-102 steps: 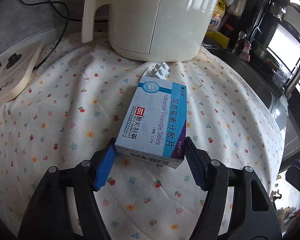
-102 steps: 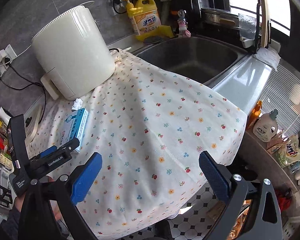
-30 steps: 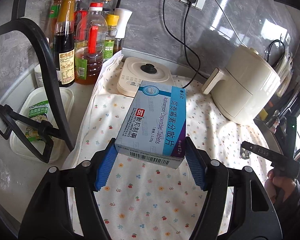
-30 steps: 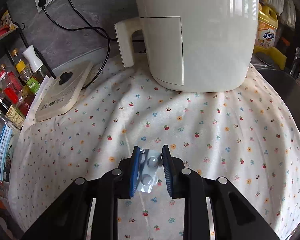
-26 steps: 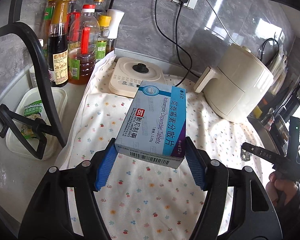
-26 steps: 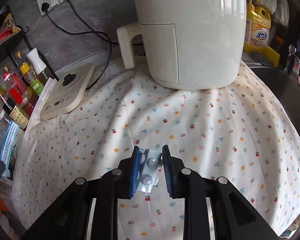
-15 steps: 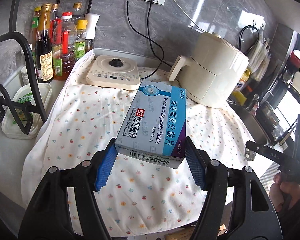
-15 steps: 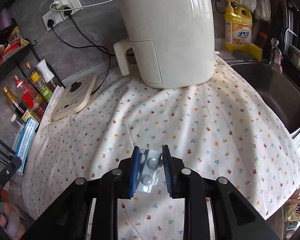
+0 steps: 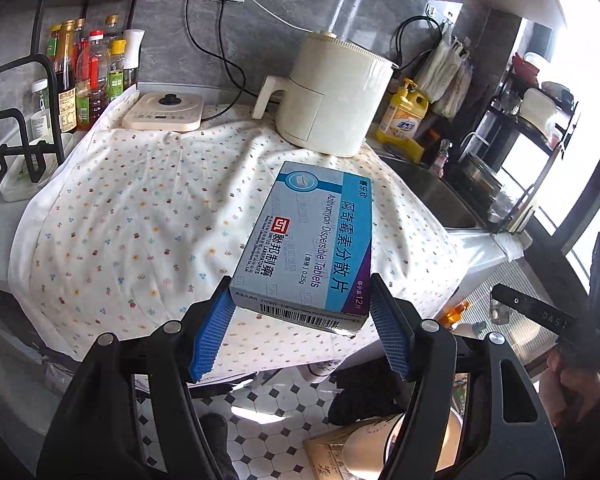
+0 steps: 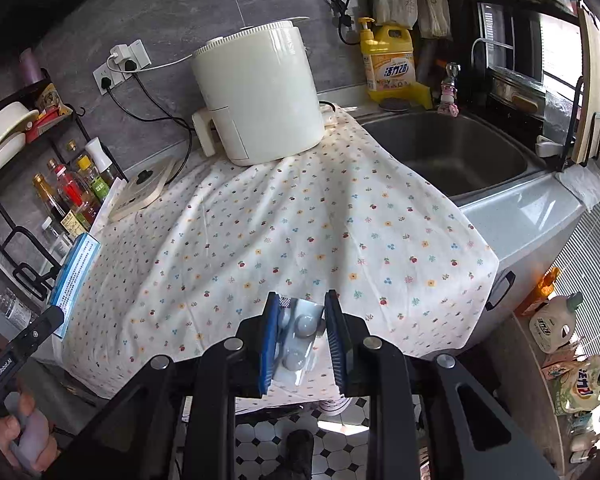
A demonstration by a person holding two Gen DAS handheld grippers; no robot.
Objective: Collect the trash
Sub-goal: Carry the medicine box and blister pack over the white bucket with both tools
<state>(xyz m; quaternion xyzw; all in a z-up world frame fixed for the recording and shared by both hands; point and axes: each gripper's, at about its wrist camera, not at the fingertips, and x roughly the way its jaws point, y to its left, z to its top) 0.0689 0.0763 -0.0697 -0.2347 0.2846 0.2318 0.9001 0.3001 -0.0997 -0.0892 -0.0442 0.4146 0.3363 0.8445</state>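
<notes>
1. Kitchen counter under a flower-print cloth (image 9: 140,216) fills both views; the cloth's front edge hangs over the counter edge, with tiled floor (image 9: 268,404) below.
2. One medicine box (image 9: 308,244) sits clamped by its near end between the blue pads of the left gripper (image 9: 300,326), jaws wide at box width. The box is in the air above the cloth's front edge.
3. One blister strip (image 10: 300,336) is pinched between the pads of the right gripper (image 10: 302,340), jaws narrow, also in the air at the cloth's front edge. Two round bubbles show on it.
4. One cream air fryer (image 10: 260,100) stands at the back of the cloth; one flat cream cooker (image 9: 164,112) lies left of it. The cloth's middle is open.
5. One sink (image 10: 452,152) lies right of the cloth, one yellow soap bottle (image 10: 388,60) behind it.
6. A rack of bottles (image 9: 88,76) stands at the left end.
</notes>
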